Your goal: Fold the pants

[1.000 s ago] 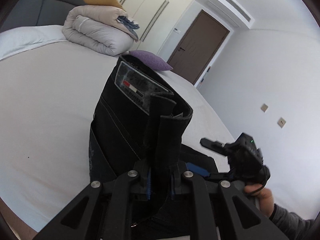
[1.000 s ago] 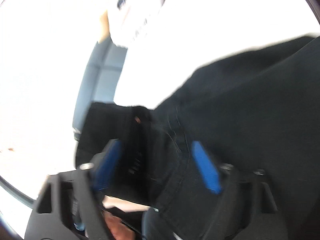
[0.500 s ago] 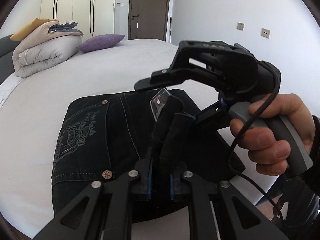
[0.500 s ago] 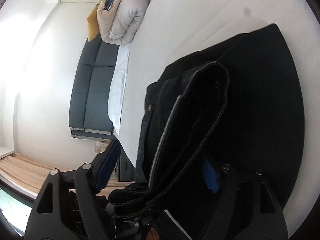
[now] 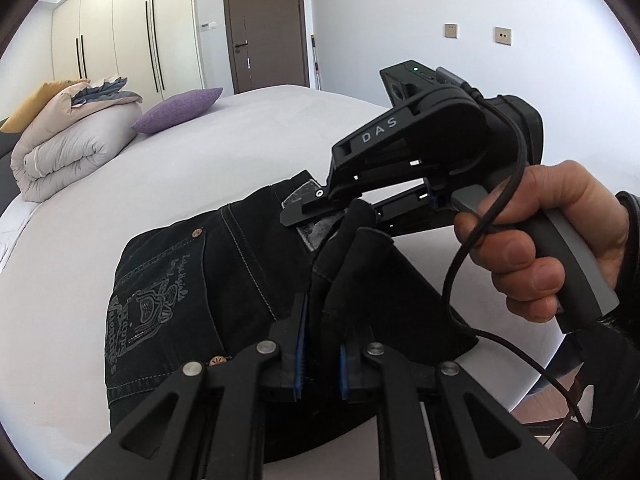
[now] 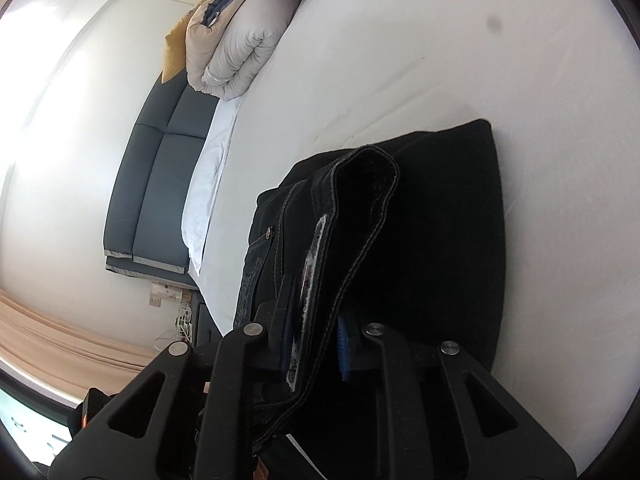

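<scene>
Black pants (image 5: 208,280) on white bed (image 5: 200,160), left gripper (image 5: 322,354) pinching a fold, right gripper (image 6: 314,340) closing on the waistband, rolled duvet (image 5: 68,148) and purple pillow (image 5: 180,110) well behind.

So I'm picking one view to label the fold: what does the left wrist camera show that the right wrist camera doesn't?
Left wrist only: the right gripper seen from outside with the hand on its handle, the pants' embroidered back pocket, a brown door and wardrobes.

Right wrist only: a dark headboard, and the right gripper's jaws closing on the waistband.

Both: the black pants, white bed, rolled duvet, purple pillow.
</scene>
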`<control>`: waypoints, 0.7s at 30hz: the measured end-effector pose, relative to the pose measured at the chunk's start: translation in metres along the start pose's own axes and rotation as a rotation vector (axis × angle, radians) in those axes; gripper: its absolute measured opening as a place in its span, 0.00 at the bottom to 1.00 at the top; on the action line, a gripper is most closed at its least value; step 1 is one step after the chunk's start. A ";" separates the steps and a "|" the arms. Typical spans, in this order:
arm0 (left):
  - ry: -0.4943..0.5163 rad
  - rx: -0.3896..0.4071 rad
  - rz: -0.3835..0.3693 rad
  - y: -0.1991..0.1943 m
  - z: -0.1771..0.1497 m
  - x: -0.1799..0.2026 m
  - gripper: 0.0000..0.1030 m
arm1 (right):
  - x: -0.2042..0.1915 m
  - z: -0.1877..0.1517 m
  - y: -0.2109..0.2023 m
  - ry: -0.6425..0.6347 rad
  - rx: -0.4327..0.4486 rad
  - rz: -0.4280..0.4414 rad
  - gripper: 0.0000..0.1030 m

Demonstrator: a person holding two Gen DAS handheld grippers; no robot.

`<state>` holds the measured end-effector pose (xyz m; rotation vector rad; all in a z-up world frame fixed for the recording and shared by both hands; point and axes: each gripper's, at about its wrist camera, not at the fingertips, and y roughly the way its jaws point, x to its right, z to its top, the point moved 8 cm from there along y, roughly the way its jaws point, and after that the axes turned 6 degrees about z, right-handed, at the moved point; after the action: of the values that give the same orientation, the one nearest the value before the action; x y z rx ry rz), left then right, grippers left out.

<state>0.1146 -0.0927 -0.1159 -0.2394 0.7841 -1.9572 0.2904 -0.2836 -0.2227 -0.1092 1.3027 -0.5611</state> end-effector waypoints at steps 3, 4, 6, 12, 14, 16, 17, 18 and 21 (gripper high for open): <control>0.026 0.004 -0.019 0.002 0.004 0.012 0.12 | 0.004 0.006 -0.017 -0.013 0.029 -0.005 0.15; 0.034 0.003 -0.025 0.003 0.005 0.016 0.12 | 0.004 0.006 -0.024 -0.014 0.037 -0.004 0.15; 0.046 -0.002 -0.034 0.005 0.005 0.021 0.12 | 0.010 0.008 -0.030 -0.002 0.050 -0.002 0.15; 0.072 -0.015 -0.049 0.013 0.006 0.029 0.12 | 0.023 0.011 -0.036 0.015 0.077 0.005 0.15; 0.081 -0.016 -0.052 0.017 0.009 0.031 0.12 | 0.025 0.013 -0.038 0.018 0.086 0.005 0.15; 0.087 -0.024 -0.054 0.021 0.007 0.032 0.12 | 0.032 0.010 -0.045 0.027 0.088 0.001 0.15; 0.088 -0.035 -0.057 0.025 0.004 0.032 0.13 | 0.035 0.006 -0.046 0.030 0.084 -0.005 0.15; 0.088 -0.048 -0.061 0.029 0.000 0.031 0.14 | 0.038 0.003 -0.043 0.035 0.076 -0.015 0.15; 0.086 -0.052 -0.056 0.032 -0.009 0.031 0.22 | 0.048 -0.001 -0.037 0.053 0.073 -0.015 0.15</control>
<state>0.1179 -0.1252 -0.1474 -0.2113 0.8935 -2.0126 0.2849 -0.3367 -0.2513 -0.0443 1.3326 -0.6268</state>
